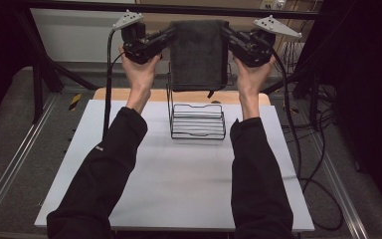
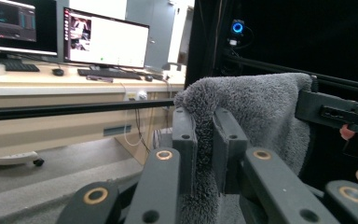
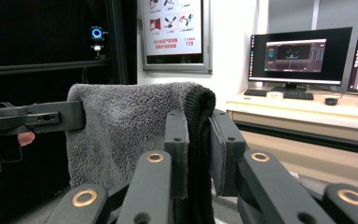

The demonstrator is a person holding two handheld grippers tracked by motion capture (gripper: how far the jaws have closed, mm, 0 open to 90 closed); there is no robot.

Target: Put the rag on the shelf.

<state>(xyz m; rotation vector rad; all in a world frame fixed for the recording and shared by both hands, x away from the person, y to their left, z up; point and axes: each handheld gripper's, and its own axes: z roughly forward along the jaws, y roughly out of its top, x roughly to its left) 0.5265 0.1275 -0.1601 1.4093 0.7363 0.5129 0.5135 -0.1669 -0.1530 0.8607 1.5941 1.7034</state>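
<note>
Holding grey towel point(image 1: 199, 55) spread above the wire rack point(image 1: 197, 121) (far table point(image 1: 179, 184) edge): my left gripper point(image 1: 171, 34) and right gripper point(image 1: 227, 34) each clamp 1 top corner.

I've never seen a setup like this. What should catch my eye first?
A dark grey fluffy towel hangs stretched in the air above the far edge of the white table. The left tongs and right tongs pinch its top corners. Below it stands a black wire rack.
</note>
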